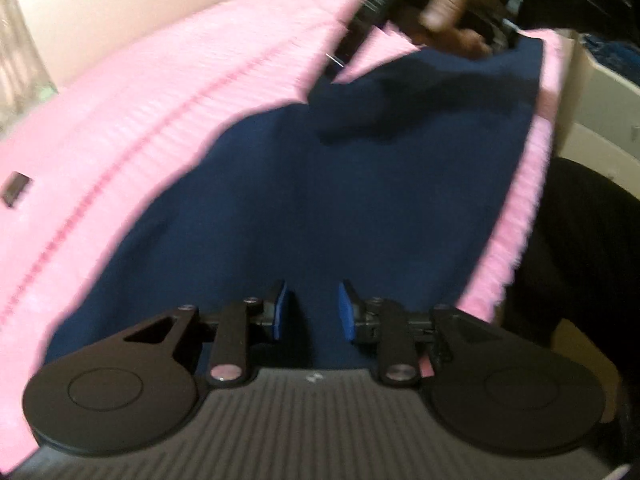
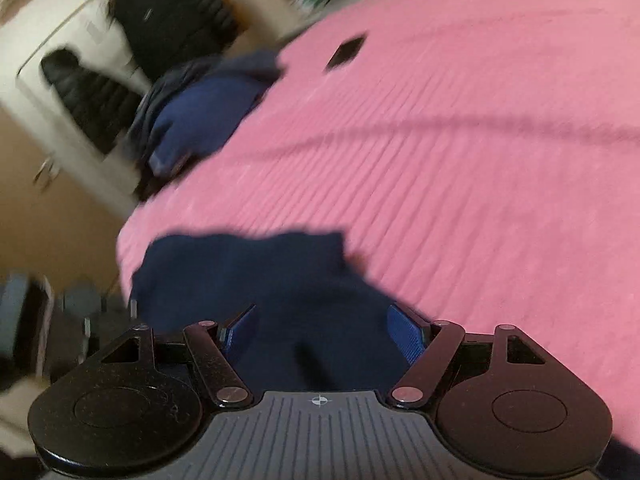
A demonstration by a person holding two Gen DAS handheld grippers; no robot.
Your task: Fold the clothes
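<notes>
The navy garment (image 1: 320,200) lies flat on the pink bed (image 1: 120,120), running from my open, empty left tongs (image 1: 312,312) toward frame top, while my right tongs (image 2: 322,332), also open, hover above its far edge.

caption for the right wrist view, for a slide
Open right gripper over a navy garment on a pink ribbed bedspread, more blue clothes piled beyond.

Black grippers, blue pads

Left gripper (image 1: 311,307) and right gripper (image 2: 324,332): ribbed grey bodies, round black discs, silver screws.
</notes>
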